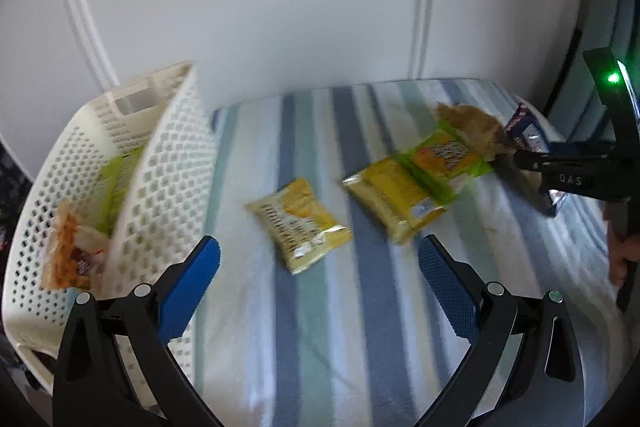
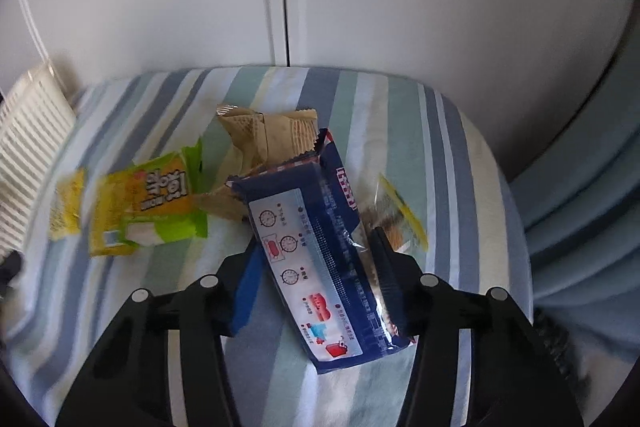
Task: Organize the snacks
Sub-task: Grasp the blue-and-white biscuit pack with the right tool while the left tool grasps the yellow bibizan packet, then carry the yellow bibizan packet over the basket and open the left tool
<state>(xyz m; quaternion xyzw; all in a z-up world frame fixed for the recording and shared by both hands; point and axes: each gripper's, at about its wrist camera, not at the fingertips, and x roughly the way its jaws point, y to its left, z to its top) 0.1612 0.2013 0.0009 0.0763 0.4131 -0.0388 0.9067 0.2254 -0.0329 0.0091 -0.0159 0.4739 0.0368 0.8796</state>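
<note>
Blue-padded fingers [image 1: 192, 283] of the left gripper [image 1: 316, 287] spread wide and empty, low over the striped bed cover [image 1: 304, 347]; small yellow packet [image 1: 300, 229] lying flat just ahead, roughly between the finger lines but not touched. White perforated basket [image 1: 168, 187] at the left edge of the cover, already holding an orange-patterned packet [image 1: 66, 255] and a green one [image 1: 110, 183]. Right gripper [image 2: 316, 259] pinching a long navy-blue packet [image 2: 316, 267] between both pads; packet tilted, lower end resting on or close above the cover, cannot tell which. Crowded just beyond the blue packet: a tan crumpled wrapper [image 2: 268, 135], a green-and-orange packet [image 2: 160, 203] overlapping a long yellow packet [image 1: 390, 203], and a clear yellow-edged packet [image 2: 400, 215] partly under the right finger. Risks, as judged: slippery film and a grip seemingly off the packet's middle, hence rotation or sliding out during a lift; clear packet caught by the right finger and dragged along; tan wrapper snagged by the blue packet's crimped end. On the left side: soft cover bunching under a closing grasp, thin packet pushed away instead of pinched; basket wall close to the left finger, hence a knock or tip on a wide swing. Motion blur in both views, so exact contact points uncertain.
</note>
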